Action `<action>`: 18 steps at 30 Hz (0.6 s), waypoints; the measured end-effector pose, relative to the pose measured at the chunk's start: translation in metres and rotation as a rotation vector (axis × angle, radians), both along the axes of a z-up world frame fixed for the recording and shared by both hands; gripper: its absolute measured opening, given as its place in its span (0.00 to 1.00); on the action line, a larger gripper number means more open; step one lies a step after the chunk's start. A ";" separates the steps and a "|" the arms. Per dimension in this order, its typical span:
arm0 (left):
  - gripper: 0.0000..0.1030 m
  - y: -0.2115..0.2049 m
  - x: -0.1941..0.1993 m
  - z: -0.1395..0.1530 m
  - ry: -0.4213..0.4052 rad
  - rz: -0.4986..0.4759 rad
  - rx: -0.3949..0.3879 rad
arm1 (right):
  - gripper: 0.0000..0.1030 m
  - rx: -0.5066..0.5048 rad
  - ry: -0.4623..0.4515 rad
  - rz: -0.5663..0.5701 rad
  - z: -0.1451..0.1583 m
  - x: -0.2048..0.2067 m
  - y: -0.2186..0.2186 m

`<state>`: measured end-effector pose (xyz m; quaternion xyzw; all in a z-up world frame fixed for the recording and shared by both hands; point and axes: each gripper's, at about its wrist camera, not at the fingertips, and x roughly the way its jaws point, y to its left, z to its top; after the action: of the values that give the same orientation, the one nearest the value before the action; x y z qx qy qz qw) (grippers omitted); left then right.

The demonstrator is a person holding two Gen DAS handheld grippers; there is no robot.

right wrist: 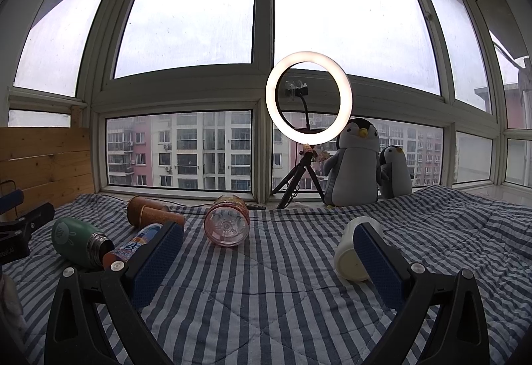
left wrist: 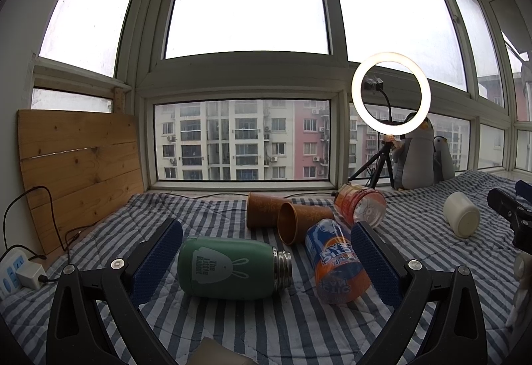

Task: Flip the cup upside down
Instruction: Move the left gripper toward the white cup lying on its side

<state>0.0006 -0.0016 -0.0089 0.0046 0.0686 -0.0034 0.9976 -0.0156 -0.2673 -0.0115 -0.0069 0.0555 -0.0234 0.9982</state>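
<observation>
A green flask cup [left wrist: 229,268] lies on its side on the striped blanket, steel mouth to the right, between the open fingers of my left gripper [left wrist: 266,252]. It also shows in the right wrist view [right wrist: 78,240] at the left. A white cup [left wrist: 462,213] lies on its side at the right; in the right wrist view the white cup [right wrist: 349,252] lies just inside the right finger of my open right gripper [right wrist: 269,252]. Neither gripper holds anything.
Two brown paper cups [left wrist: 289,218], a blue-orange bottle [left wrist: 335,262] and a clear orange-labelled bottle [right wrist: 227,222] lie on the blanket [right wrist: 266,298]. A ring light on a tripod [right wrist: 307,99] and two plush penguins [right wrist: 355,162] stand by the window. A wooden board [left wrist: 79,169] leans at the left.
</observation>
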 end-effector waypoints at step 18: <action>1.00 -0.034 0.021 0.009 0.148 -0.102 0.059 | 0.99 0.227 0.210 0.032 0.005 0.033 -0.065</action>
<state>0.0217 -0.0361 0.0002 0.0371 0.1421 -0.0527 0.9878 0.0179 -0.3325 -0.0063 0.1025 0.1617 -0.0003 0.9815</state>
